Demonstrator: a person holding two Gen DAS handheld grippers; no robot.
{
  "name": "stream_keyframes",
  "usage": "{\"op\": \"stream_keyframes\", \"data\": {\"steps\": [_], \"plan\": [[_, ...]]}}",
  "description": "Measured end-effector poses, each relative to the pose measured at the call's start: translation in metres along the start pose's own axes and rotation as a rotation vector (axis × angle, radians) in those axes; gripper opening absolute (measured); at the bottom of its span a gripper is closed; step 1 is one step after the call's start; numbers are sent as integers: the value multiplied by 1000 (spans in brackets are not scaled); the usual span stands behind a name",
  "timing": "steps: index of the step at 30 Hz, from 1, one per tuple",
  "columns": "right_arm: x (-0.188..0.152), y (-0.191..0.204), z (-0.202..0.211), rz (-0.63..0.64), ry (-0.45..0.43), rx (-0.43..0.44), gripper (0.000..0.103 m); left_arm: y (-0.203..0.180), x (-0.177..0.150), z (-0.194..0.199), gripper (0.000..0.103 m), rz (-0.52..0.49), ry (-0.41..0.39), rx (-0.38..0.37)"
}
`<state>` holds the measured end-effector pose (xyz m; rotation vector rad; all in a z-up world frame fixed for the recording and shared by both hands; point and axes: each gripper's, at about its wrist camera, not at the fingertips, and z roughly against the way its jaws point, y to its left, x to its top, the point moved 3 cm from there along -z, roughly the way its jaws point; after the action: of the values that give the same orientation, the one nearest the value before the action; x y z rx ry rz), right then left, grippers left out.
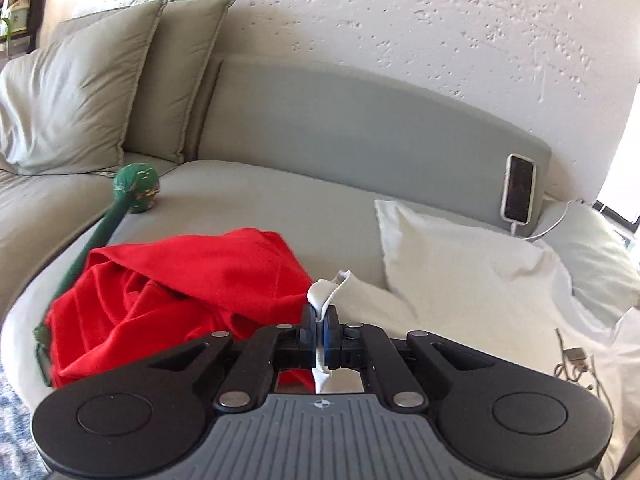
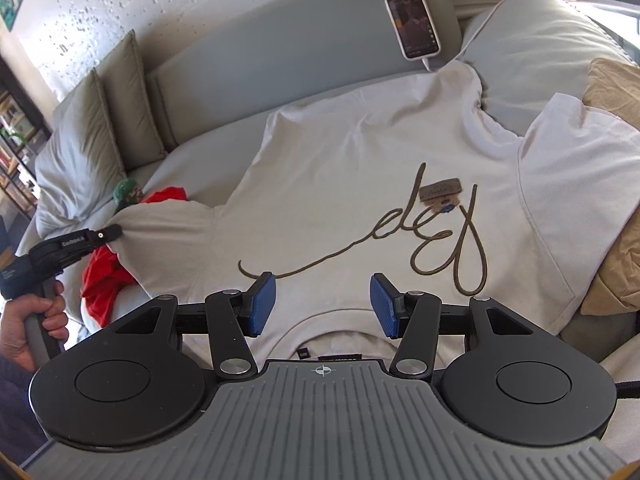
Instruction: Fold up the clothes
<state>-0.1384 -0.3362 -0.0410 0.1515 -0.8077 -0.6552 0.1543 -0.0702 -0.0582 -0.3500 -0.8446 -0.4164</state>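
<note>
A white T-shirt (image 2: pixel 360 184) with brown script lettering lies spread on the grey sofa seat, collar toward me. My left gripper (image 1: pixel 319 320) is shut on the edge of its left sleeve (image 1: pixel 332 288); it also shows in the right wrist view (image 2: pixel 114 232), pinching that sleeve. My right gripper (image 2: pixel 323 304) is open and empty, hovering just above the shirt near the collar (image 2: pixel 340 344). A crumpled red garment (image 1: pixel 180 296) lies left of the shirt and shows in the right wrist view (image 2: pixel 104 276) under the sleeve.
A phone (image 2: pixel 412 24) on a cable leans against the sofa back (image 1: pixel 360 120). Grey cushions (image 1: pixel 80 92) stand at the left. A green ball-shaped item (image 1: pixel 138 188) sits on the seat. A tan cloth (image 2: pixel 616 240) lies at the right.
</note>
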Motion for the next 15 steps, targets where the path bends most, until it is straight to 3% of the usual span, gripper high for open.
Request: {"op": "stream_keyframes", "data": {"steps": [4,6,7,8,9,10,11,13,15], "plan": [[-3,-2,-4,-8,27,0,54,16,-16,-24,4,6,90,68],[-5,-4,-8,-13,53,4,54,26,-26,-33,9,42,142,94],[-6,-5,-9,-14,67,5,54,30,-28,-34,19,62,164,118],[-6,-6,-10,-15,78,3,54,34,-30,-35,21,83,183,146],[-7,-8,-10,-18,86,-2,54,36,-31,-32,22,100,188,176],[-7,-11,-9,-22,85,-9,54,37,-30,-26,35,108,181,206],[-6,-14,-8,-27,82,-16,54,35,-29,-16,39,108,169,221],[-5,-22,-5,-47,72,-32,54,26,-26,5,39,102,141,239],[-3,-30,-4,-69,63,-40,54,6,-23,26,42,89,108,184]]}}
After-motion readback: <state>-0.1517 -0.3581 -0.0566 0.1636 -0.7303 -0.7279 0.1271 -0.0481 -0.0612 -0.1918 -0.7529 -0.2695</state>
